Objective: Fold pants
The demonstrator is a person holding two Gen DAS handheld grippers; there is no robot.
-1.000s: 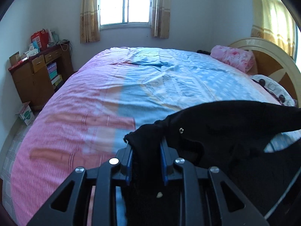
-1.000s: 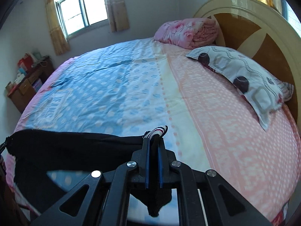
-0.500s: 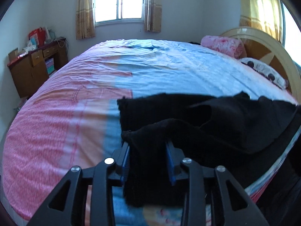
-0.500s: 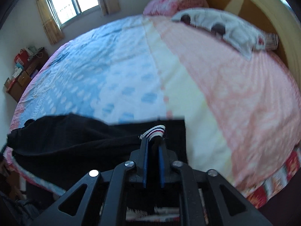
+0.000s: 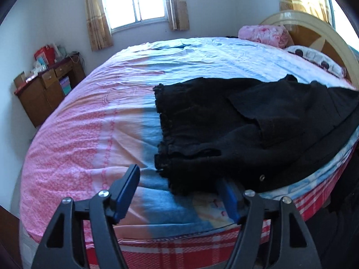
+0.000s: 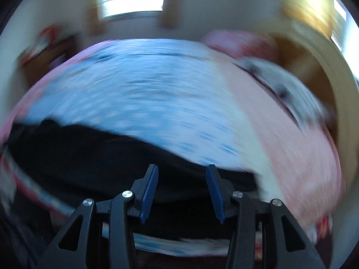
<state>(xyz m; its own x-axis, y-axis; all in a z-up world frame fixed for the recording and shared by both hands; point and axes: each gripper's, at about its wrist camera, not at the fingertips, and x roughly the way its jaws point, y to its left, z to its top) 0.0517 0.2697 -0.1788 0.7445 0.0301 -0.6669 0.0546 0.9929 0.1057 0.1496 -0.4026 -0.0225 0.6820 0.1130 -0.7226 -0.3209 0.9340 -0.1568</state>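
The black pants (image 5: 246, 130) lie folded over on the near edge of the bed (image 5: 89, 134), waistband to the left. My left gripper (image 5: 179, 179) is open, its jaws on either side of the near waistband corner, with the right jaw partly under the cloth. In the blurred right wrist view the pants (image 6: 89, 161) lie as a dark band across the bed edge. My right gripper (image 6: 181, 172) is open and empty just above them.
A pink folded blanket (image 5: 264, 34) and a patterned pillow (image 5: 314, 58) lie by the round headboard (image 5: 314, 31) at the far right. A wooden cabinet (image 5: 44, 89) with clutter stands by the left wall. The window (image 5: 136, 0) is at the back.
Both grippers have opened and let go of the pants, which now rest on the bed. The right gripper is moving fast; its view is blurred.
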